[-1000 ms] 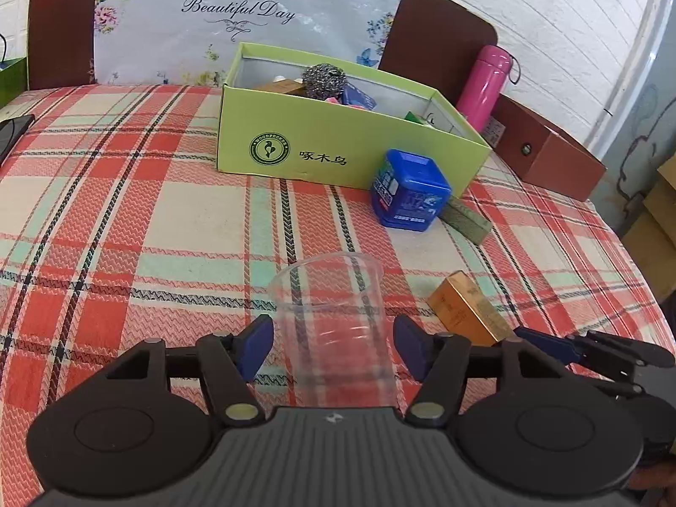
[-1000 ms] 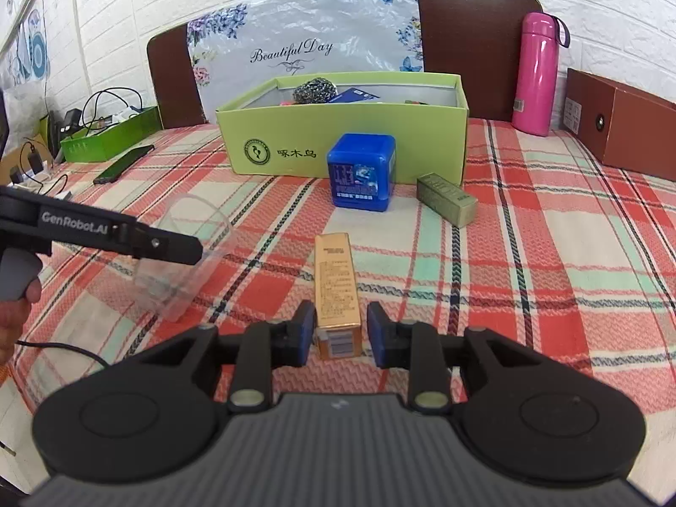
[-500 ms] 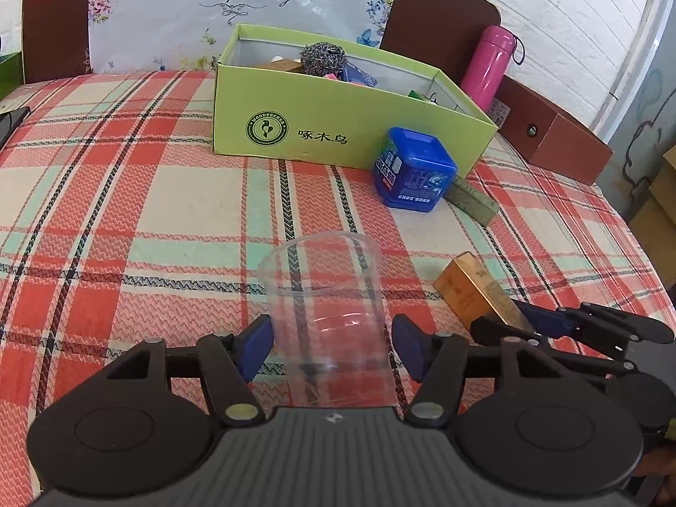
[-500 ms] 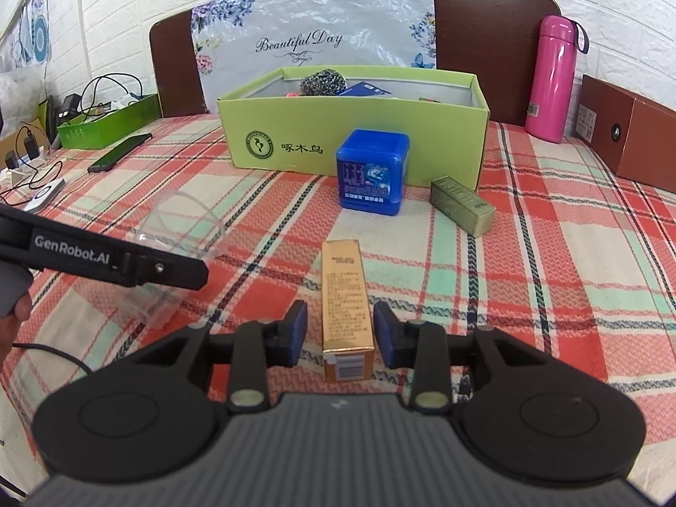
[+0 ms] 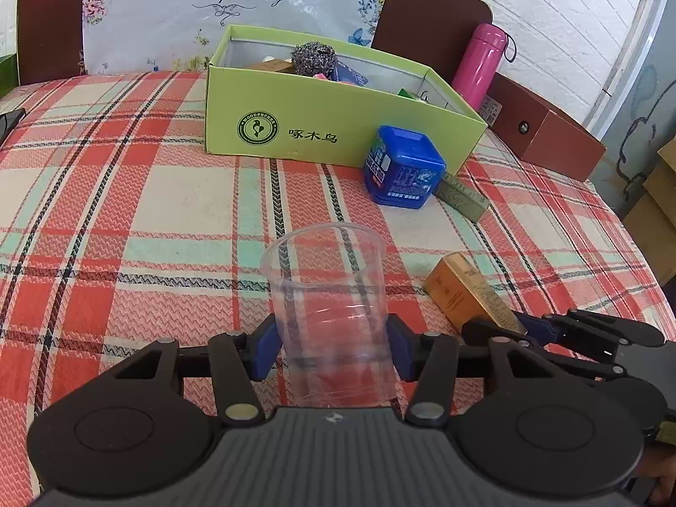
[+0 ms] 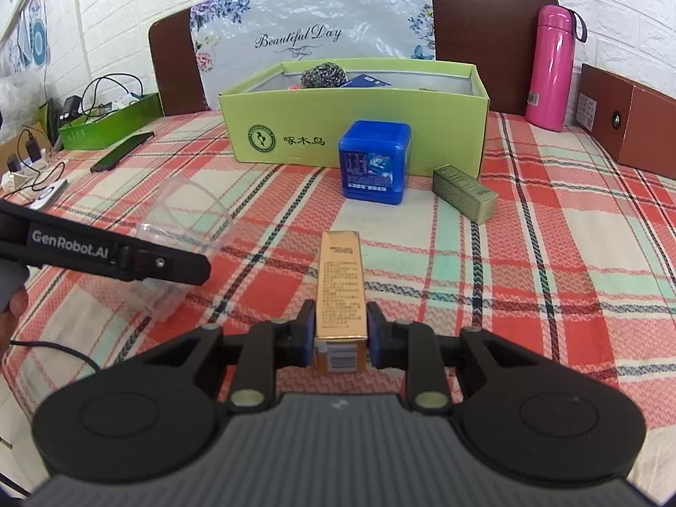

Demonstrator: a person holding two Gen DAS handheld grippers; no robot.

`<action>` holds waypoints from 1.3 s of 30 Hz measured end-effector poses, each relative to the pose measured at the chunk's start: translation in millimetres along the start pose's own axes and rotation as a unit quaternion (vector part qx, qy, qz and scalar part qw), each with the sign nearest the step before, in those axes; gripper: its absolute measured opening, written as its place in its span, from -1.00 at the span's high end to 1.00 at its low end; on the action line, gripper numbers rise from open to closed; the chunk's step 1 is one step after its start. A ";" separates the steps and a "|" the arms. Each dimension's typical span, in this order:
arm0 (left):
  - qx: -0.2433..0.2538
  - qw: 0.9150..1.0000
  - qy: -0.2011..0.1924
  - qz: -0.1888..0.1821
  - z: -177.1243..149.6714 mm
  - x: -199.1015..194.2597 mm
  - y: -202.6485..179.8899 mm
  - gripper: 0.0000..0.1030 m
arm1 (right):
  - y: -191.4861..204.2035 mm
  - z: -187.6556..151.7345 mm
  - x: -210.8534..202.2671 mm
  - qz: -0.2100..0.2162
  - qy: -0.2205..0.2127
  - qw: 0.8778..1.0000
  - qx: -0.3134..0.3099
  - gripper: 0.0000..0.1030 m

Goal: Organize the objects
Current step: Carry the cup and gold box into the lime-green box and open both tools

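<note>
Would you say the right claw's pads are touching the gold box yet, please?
Touching. In the right wrist view the right claw has just been closing, and both blue pads press the gold box with no gap.

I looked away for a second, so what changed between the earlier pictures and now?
Both grippers' jaws have just been closing. The left gripper now pinches the clear plastic cup, which earlier stood free between wider pads. The right gripper now clamps the gold rectangular carton. The green cardboard box, blue cube-shaped container and olive-green small box stayed put.
</note>
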State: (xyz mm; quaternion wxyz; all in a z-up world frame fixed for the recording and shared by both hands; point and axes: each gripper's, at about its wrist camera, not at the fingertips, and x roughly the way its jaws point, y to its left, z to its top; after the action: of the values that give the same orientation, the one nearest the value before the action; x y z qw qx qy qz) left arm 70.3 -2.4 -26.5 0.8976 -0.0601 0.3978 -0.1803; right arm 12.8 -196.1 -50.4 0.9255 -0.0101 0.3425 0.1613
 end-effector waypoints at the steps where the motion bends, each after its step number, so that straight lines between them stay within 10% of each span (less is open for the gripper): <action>1: 0.000 1.000 -0.002 0.000 0.8 -1.1 -0.2 -0.06 | 0.6 0.5 -1.4 0.002 -0.002 1.000 0.002 0.54; 18: 0.041 0.991 -0.123 -0.042 99.6 -25.3 -35.0 -0.06 | -27.7 82.5 -26.7 0.004 -0.126 0.992 0.015 0.54; 39: 0.002 0.994 -0.092 -0.061 202.2 96.0 -38.8 -0.06 | -75.7 163.3 90.0 -0.114 -0.163 0.980 -0.029 0.55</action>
State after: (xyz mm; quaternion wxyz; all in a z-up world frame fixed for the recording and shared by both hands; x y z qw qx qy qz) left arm 267.8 -81.3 53.5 0.9175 -0.0992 0.3093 -0.2295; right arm 203.2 -220.6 10.2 0.9806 -0.0494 0.1783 0.0643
